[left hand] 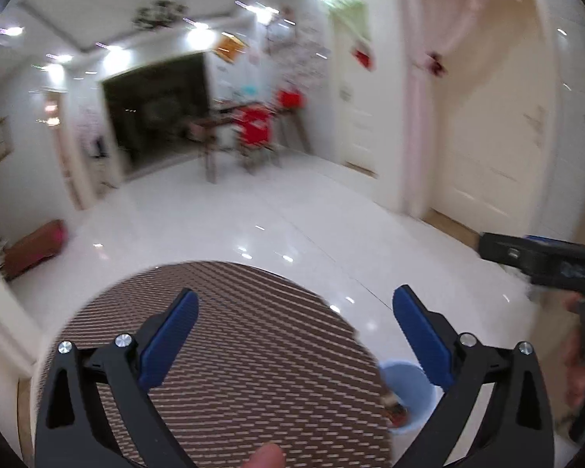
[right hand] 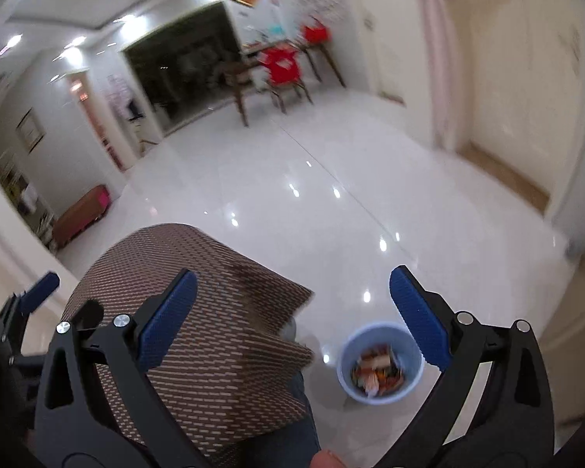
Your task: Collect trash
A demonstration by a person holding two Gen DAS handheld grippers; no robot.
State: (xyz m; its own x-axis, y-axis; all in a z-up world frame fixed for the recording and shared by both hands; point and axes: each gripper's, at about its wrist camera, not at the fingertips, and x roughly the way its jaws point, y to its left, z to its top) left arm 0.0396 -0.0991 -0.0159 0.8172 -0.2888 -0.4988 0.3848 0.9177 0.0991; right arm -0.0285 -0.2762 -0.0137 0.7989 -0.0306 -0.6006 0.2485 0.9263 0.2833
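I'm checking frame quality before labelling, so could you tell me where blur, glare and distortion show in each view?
Left wrist view: strong motion blur on the chairs and doors; glare spots on the floor; the fisheye bends the walls; the bin is half hidden. Right wrist view: milder blur; the bin and its trash are readable; ceiling lights reflect on the floor; edges curve.

The left tool [left hand: 294, 325] has its jaws spread wide, nothing between the blue pads [left hand: 173, 337]. The right tool [right hand: 292, 310] is likewise wide and empty (both tilt downward). A fingertip [left hand: 267, 456] shows at the left view's lower edge.
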